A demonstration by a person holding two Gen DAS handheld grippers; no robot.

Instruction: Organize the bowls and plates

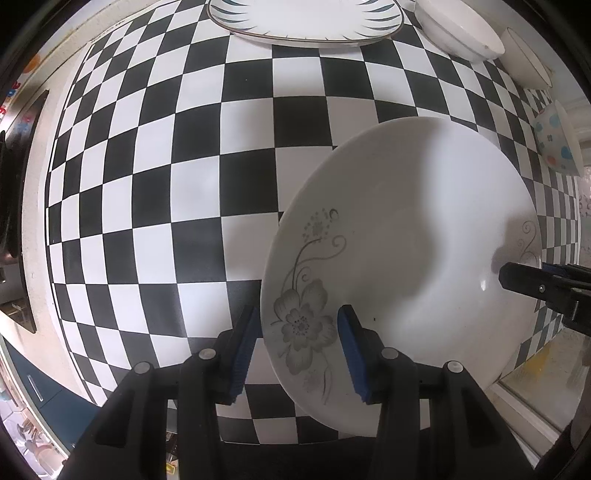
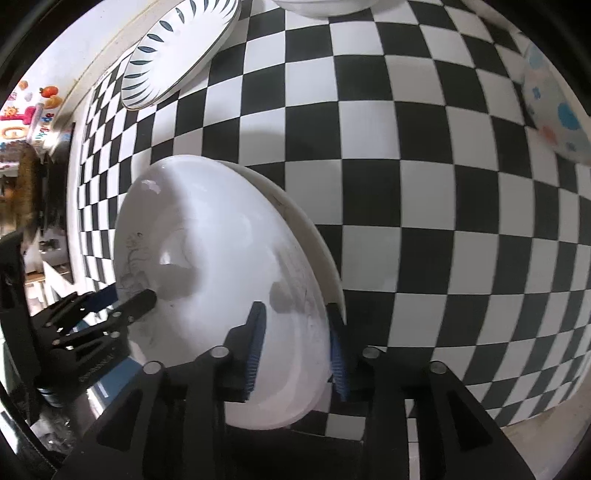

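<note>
Checkered counter point(image 1: 166, 177) carries unsorted dishes: feather-pattern plate point(image 1: 306, 18) and bowls point(image 1: 458, 29) at upper frame. Left gripper point(image 1: 299, 347) jaws straddle the floral plate point(image 1: 406, 258) rim; right gripper point(image 2: 295, 354) jaws straddle the opposite rim, grip uncertain. Sorting appears barely begun.

— What's nearest?
— A white floral plate point(image 1: 402, 236), grey flower printed near its rim, tilted above the checkered worktop point(image 1: 184, 184). From the right wrist view it appears stacked on a second white plate point(image 2: 325, 254) whose edge shows behind it.
— And farther back?
— A white plate with dark leaf-shaped strokes point(image 1: 306, 18) around its rim lies flat. Beside it sit a plain white bowl point(image 1: 458, 33) and a thin-rimmed white bowl point(image 1: 524, 59), close together.
— Anything coloured?
— A spotted bowl point(image 1: 557, 144) with blue and orange dots, at the worktop's edge.
</note>
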